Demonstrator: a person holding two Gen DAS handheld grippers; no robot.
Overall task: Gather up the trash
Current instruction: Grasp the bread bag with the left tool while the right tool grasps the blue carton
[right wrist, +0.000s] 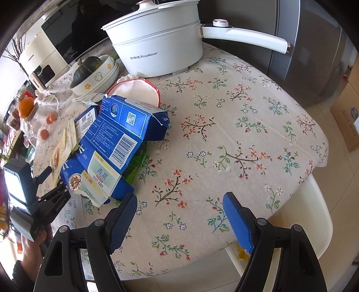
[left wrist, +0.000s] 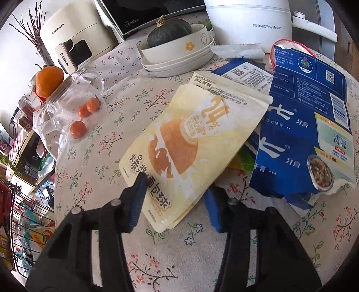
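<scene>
progress: early, as i judge it; all the trash in view lies on the floral tablecloth (right wrist: 235,134), and no bin or bag for it shows in either view.
left gripper (left wrist: 177,203): its blue pads sit on either side of the near end of the yellow snack pouch (left wrist: 190,143); the left pad touches the pouch edge, but whether the right pad presses on it i cannot tell, so the pinch is not confirmed.
right gripper (right wrist: 179,220): jaws wide apart, nothing between them, over bare cloth just beside the blue carton (right wrist: 116,143).
trash left: the pouch, the torn and flattened blue carton, a white wrapper (left wrist: 237,50) behind it, and a green scrap (right wrist: 136,161) under the carton.
not trash, likely: the squash (left wrist: 168,31) in stacked bowls, the small oranges (left wrist: 78,129) and the glass jars.
writing, pouch: "aunta jenny", a large "24%", chinese characters.
writing, carton: chinese text, "180", qr code and barcode.
writing, white pot (right wrist: 157,45): "royalstar".
writing, cream appliance (left wrist: 74,38): "changhong".
writing, black oven (left wrist: 132,21): "midea".
</scene>
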